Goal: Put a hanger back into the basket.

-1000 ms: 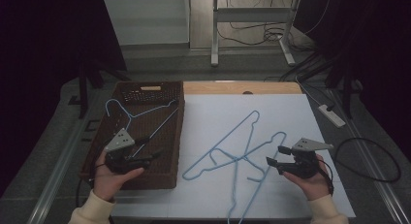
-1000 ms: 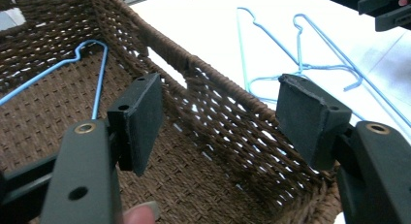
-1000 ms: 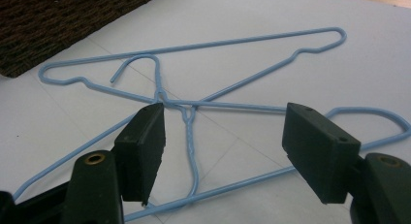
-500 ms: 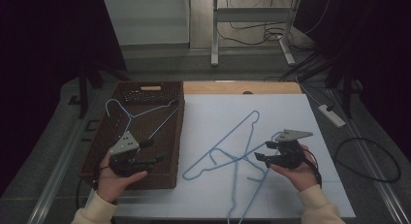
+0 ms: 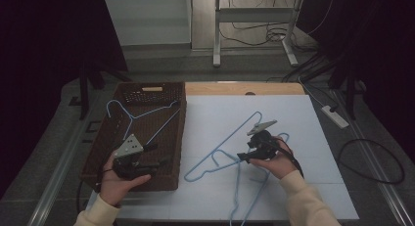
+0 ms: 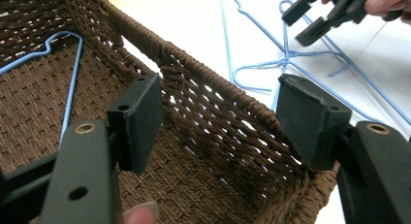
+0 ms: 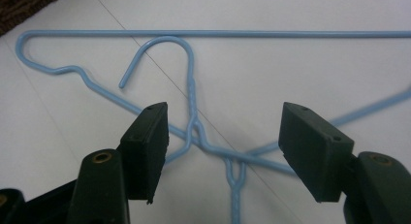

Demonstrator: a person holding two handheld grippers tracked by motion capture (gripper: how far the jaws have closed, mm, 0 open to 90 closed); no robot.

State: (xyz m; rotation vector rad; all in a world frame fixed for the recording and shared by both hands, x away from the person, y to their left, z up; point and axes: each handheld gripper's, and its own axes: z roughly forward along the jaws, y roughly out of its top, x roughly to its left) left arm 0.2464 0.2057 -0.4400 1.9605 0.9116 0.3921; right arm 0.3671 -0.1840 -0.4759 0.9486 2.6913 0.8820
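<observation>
Blue wire hangers [image 5: 229, 138] lie tangled on the white sheet [image 5: 293, 118]; their twisted necks cross at the middle. My right gripper [image 5: 246, 150] hovers just over that crossing, open. In the right gripper view, one hanger's hook and neck [image 7: 193, 95] run between the open jaws of the right gripper [image 7: 223, 146], and no pad touches them. My left gripper [image 5: 157, 156] is open and empty above the near right corner of the brown wicker basket [image 5: 105, 152]. In the left gripper view it [image 6: 218, 122] straddles the basket wall [image 6: 203, 88]. Another blue hanger [image 5: 142, 113] lies inside the basket.
The basket takes up the table's left side, the white sheet the middle and right. A bare wooden strip [image 5: 235, 88] runs behind the sheet. On the floor at the right lie a power strip [image 5: 335, 116] and black cables [image 5: 372, 157].
My right gripper has moved left across the sheet to the hangers' crossing. The left gripper has stayed over the basket.
</observation>
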